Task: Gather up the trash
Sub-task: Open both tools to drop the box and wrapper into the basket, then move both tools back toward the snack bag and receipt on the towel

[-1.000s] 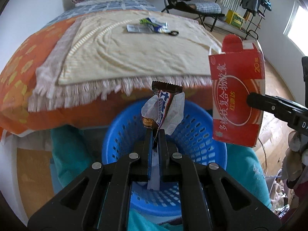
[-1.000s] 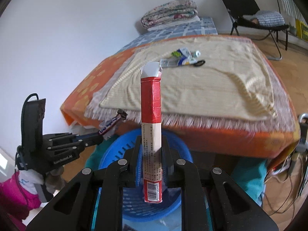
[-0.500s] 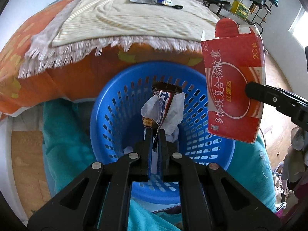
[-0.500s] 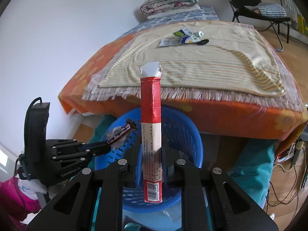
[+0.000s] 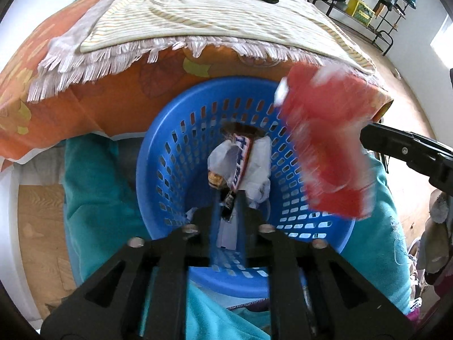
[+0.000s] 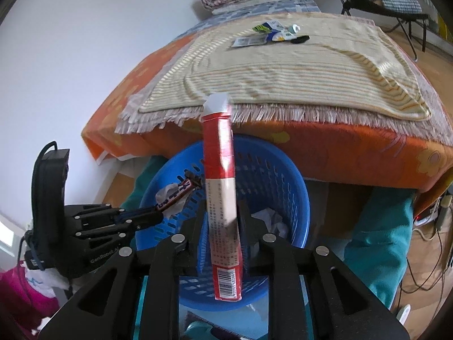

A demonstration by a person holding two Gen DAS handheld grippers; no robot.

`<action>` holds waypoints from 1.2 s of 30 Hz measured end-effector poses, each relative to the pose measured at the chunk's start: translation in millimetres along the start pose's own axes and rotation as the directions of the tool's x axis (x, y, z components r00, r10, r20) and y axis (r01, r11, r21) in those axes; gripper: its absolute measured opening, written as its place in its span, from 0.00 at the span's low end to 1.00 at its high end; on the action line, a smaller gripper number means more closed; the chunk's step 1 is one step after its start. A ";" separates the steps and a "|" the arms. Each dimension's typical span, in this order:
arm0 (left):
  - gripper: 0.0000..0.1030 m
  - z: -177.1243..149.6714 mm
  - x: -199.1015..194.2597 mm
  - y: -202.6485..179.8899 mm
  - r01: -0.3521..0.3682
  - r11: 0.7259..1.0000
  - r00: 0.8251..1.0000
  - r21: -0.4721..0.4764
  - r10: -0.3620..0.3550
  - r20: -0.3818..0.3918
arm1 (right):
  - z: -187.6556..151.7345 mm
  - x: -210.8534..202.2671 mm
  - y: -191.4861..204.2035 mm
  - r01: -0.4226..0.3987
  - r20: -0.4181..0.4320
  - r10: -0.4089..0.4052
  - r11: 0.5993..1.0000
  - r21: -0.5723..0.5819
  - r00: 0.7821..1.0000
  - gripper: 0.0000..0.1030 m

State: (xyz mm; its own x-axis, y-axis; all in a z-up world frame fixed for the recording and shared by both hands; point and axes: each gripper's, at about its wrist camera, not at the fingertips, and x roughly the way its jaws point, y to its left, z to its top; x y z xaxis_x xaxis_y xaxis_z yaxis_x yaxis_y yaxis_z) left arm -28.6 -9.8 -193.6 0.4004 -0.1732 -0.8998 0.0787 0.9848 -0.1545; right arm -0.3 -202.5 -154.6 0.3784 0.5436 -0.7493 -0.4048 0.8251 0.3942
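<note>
A blue slotted basket stands on the floor in front of the bed. My left gripper is shut on a candy wrapper with white paper and holds it over the basket. My right gripper holds a tall red carton over the basket; the jaws look slightly apart and the carton is tilted. In the left wrist view the carton is motion-blurred beside the right gripper's finger.
The bed with an orange sheet and a striped fringed blanket lies behind the basket. More wrappers and a small black item lie on the blanket. Teal cloth surrounds the basket. Crumpled white paper lies inside it.
Both grippers moved down and forward over the basket. The red carton now tilts and blurs in the right gripper, whose jaws seem to have parted.
</note>
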 end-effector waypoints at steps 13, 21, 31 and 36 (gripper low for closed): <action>0.66 -3.9 -4.6 7.0 -0.035 0.999 0.999 -0.020 0.035 0.027 | -2.6 2.7 2.8 0.019 -0.021 -0.019 1.000 0.017 1.000 0.50; 0.66 -2.1 -3.5 4.9 -0.050 0.999 0.998 -0.011 0.051 0.030 | -2.2 4.0 2.7 0.055 -0.030 -0.054 0.998 0.020 0.998 0.61; 0.66 1.5 -2.7 4.5 -0.058 0.998 0.997 -0.009 0.058 0.041 | 1.4 4.9 -1.0 0.110 -0.033 -0.109 0.994 0.026 0.993 0.64; 0.66 8.5 -5.1 7.7 -0.061 0.998 0.996 -0.014 0.062 0.057 | 4.6 3.3 -1.9 0.164 -0.022 -0.164 0.986 0.017 0.986 0.70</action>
State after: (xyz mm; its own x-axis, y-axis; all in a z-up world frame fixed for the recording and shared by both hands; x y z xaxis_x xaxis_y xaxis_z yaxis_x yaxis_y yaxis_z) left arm -22.3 -1.5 -186.8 0.4558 -0.1120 -0.8830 0.0408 0.9936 -0.1050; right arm 5.6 -201.6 -155.4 0.4213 0.3977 -0.8151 -0.3234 0.9055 0.2747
